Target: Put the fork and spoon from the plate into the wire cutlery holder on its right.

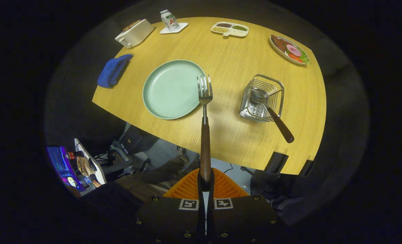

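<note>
The tongs (pixel 206 183) clench the wooden-handled fork (pixel 205 112), tines ahead; beyond right, the spoon (pixel 268 108) leans in the wire holder (pixel 262 98).

A small carton (pixel 169 19) on a white coaster (pixel 174 28) beyond the plate (pixel 171 88) bears a large red letter "A"; the finer print on it is too small to read. Two square black-and-white coded markers (pixel 206 203) sit on the gripper (pixel 205 179) body, which clamps the fork (pixel 204 115) handle.
</note>
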A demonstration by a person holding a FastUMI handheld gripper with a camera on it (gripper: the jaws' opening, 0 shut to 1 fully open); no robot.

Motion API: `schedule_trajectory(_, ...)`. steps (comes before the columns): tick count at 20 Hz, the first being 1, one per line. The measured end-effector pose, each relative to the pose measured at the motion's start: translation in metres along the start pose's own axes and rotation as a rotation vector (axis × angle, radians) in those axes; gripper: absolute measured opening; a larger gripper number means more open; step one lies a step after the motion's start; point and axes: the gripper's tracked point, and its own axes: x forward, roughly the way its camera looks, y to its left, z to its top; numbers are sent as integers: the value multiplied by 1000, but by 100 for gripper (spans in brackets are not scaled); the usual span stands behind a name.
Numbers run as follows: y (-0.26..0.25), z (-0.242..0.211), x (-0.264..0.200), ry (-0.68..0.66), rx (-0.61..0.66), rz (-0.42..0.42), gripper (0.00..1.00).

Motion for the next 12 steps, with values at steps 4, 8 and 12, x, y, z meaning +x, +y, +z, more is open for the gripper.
schedule_trajectory(4, -19, -6, -10, 9, 59, 6, 2)
schedule_trajectory(8, -37, -7, -16, 47, 169, 48, 2)
schedule_trajectory(12, -57, -7, -18, 62, 250, 54, 2)
